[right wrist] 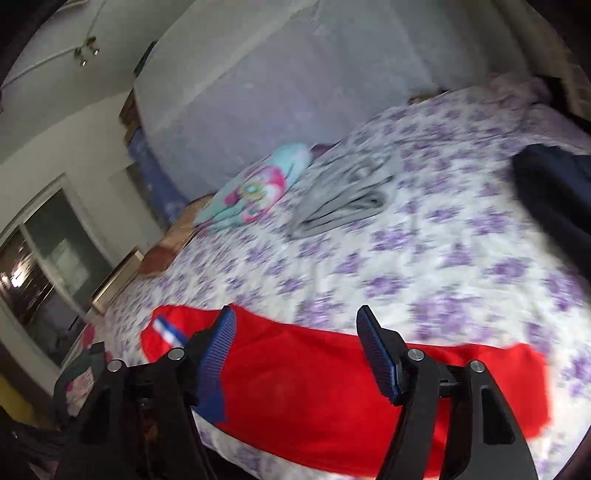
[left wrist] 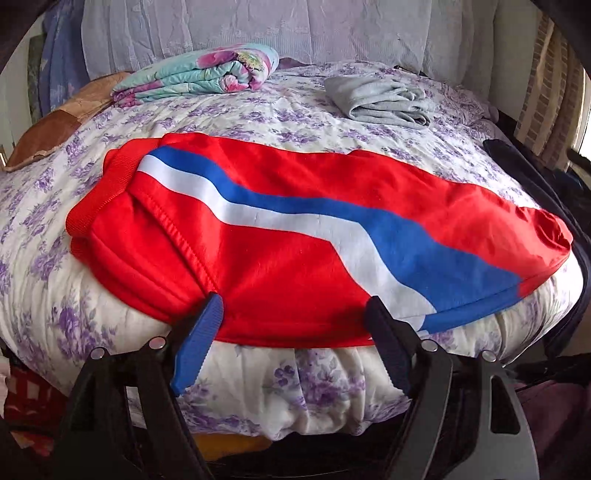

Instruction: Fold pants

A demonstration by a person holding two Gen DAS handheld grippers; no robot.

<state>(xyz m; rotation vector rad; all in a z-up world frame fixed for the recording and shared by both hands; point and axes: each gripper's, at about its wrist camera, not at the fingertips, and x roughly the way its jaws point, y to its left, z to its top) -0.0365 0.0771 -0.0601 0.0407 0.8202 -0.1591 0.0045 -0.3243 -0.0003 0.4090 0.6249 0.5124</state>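
Observation:
Red pants with a blue and white wavy stripe lie folded lengthwise across the near part of the bed, waistband at the left. My left gripper is open, its fingertips at the pants' near edge and holding nothing. In the blurred right wrist view the same red pants lie below my right gripper, which is open and empty above them.
The bed has a white quilt with purple flowers. A folded grey garment and a folded floral blanket lie at the far side. A dark garment lies at the bed's right edge. A curtain hangs behind.

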